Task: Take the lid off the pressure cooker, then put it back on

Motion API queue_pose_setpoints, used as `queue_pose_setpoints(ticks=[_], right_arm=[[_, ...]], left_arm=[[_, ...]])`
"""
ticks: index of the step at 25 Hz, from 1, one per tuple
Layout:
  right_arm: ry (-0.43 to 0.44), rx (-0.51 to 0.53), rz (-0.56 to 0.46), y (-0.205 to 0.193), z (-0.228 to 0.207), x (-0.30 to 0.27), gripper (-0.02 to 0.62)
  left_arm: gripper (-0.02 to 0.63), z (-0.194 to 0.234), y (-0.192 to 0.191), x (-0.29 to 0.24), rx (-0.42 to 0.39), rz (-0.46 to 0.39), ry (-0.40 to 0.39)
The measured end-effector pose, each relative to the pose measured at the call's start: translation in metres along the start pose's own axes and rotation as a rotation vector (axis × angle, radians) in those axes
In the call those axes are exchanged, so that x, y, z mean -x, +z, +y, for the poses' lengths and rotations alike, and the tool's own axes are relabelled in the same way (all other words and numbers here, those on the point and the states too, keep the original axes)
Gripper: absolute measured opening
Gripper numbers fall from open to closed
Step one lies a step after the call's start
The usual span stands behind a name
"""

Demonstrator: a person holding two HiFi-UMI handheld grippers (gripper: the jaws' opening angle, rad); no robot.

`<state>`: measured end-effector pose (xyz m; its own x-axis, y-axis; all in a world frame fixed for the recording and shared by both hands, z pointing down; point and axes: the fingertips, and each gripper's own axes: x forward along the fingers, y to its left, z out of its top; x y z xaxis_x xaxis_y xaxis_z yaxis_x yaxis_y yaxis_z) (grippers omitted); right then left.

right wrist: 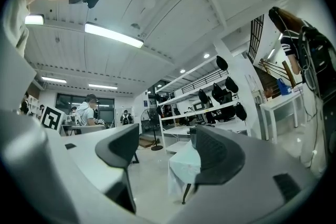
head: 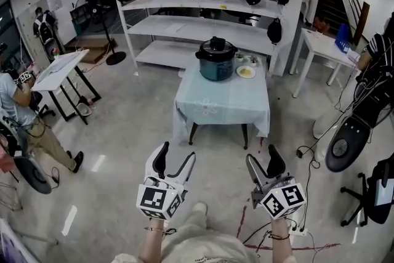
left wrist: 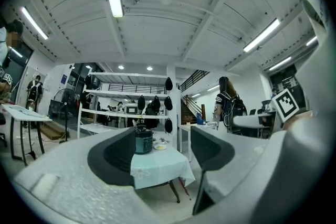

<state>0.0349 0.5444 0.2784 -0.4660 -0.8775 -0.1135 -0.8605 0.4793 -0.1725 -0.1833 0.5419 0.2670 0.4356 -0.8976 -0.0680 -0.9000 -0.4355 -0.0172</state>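
My left gripper [head: 177,154] has its jaws wide apart, with nothing between them. My right gripper [head: 261,154] has its jaws equally wide and also empty. I hold both side by side, low in the head view, above the bare floor [head: 123,126] and well apart from the work area.

Ahead stands the bench [head: 221,109], draped in a pale cloth. The pressure cooker [head: 216,60] sits at its far edge, with the lid [head: 216,45] seated on top. A small plate [head: 245,72] lies just beside the cooker. A white shelving unit [head: 203,16] stands behind the bench.
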Motion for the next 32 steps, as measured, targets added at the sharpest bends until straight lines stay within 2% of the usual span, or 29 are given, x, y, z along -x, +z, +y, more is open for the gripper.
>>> queue_pose_setpoints(ticks=[8,15,24,32], right_arm=[[-0.022,-0.003,0.002,-0.006,-0.019,-0.015,0.331],[-0.015,-0.031,0.039,-0.025,-0.044,-0.056,0.330],[-0.044,-0.013,0.085,-0.033,-0.089,-0.139,0.330],[-0.037,-0.003,0.101,-0.032,-0.117,-0.225,0.330]], left_arm=[[0.311,0.005,-0.009,-0.025,0.005,0.005,-0.010],[0.311,0.021,-0.024,-0.076,0.013,0.024,-0.037],[0.311,0.058,-0.041,-0.169,0.024,0.070,-0.094],[0.311,0.111,-0.044,-0.241,0.035,0.059,-0.106]])
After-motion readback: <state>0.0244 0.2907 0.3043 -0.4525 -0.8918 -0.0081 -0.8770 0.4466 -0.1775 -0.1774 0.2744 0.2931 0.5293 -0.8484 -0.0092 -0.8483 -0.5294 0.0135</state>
